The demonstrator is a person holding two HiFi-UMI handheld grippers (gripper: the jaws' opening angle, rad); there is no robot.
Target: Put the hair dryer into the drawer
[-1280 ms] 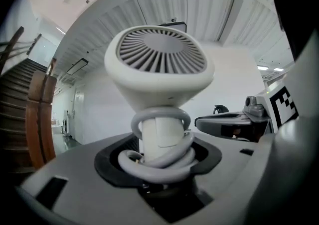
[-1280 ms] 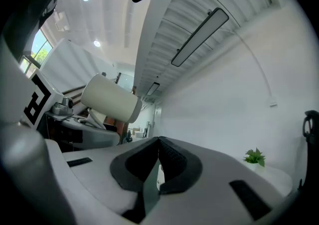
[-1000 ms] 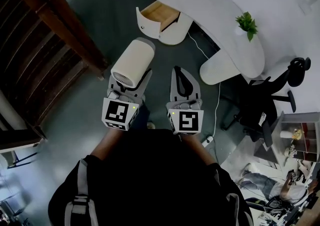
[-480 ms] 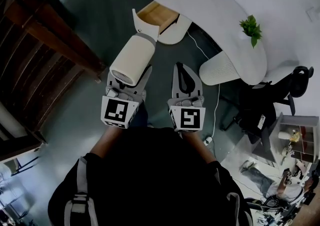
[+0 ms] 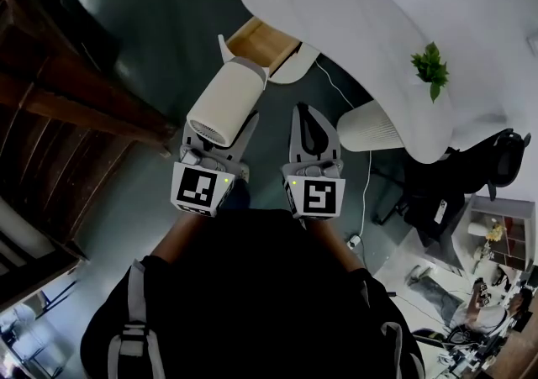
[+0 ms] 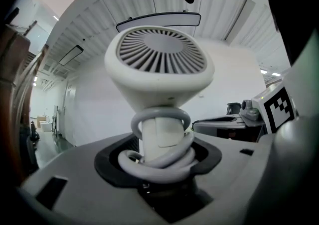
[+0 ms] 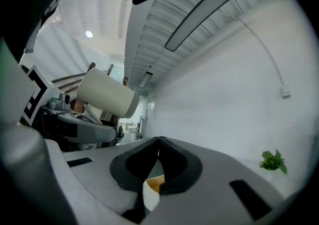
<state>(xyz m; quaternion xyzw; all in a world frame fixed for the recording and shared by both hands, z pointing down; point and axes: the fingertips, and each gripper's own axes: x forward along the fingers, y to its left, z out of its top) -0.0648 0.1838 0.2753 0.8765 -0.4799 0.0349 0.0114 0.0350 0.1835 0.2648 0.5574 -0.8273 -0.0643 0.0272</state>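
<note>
A cream hair dryer (image 5: 223, 104) is held by its handle in my left gripper (image 5: 220, 127), barrel pointing ahead, its nose overlapping the drawer's white front in the head view. In the left gripper view the rear grille (image 6: 159, 59) faces the camera and a grey cord (image 6: 164, 161) is wound round the handle between the jaws. The open drawer (image 5: 265, 35), wood inside, sticks out of the white desk (image 5: 353, 16) just ahead. My right gripper (image 5: 308, 110) is beside the left one, jaws shut with nothing in them (image 7: 158, 141).
A potted plant (image 5: 431, 66) stands on the desk's right end. A black office chair (image 5: 454, 184) and a white cable (image 5: 366, 176) lie to the right. Dark wooden furniture (image 5: 76, 100) lines the left. Grey floor lies between.
Both grippers and the hair dryer have come closer to the desk; the drawer now sits right at the dryer's nose. Neither grip has changed.
</note>
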